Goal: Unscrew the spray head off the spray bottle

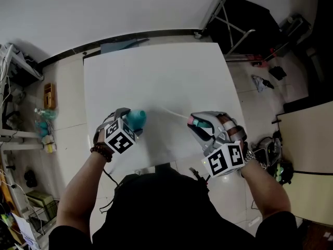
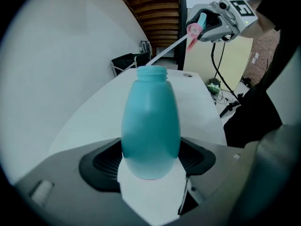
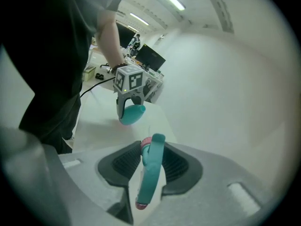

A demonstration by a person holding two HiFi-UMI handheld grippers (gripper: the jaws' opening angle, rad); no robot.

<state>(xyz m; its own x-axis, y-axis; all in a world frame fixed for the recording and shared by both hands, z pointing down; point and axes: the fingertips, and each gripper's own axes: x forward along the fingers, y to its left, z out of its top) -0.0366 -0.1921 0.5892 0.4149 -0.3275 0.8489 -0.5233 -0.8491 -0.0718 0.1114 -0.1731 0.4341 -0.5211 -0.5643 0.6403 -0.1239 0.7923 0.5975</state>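
A teal spray bottle (image 1: 138, 117) lies sideways in my left gripper (image 1: 130, 123), whose pads are shut on its lower body (image 2: 150, 126). Its threaded neck (image 2: 152, 72) is bare and points right. The teal and pink spray head (image 1: 195, 122) is off the bottle, with my right gripper (image 1: 202, 126) shut on it (image 3: 150, 173). Its thin white dip tube (image 1: 174, 112) reaches left toward the neck; the tube tip (image 2: 164, 51) looks just outside the opening. Both grippers hover over the white table (image 1: 156, 72), a hand's width apart.
A folded black stand (image 1: 239, 25) leans behind the table's far right corner. Shelving and small clutter (image 1: 44, 124) fill the floor on the left. A second tabletop (image 1: 312, 134) and cables (image 1: 270, 150) lie to the right.
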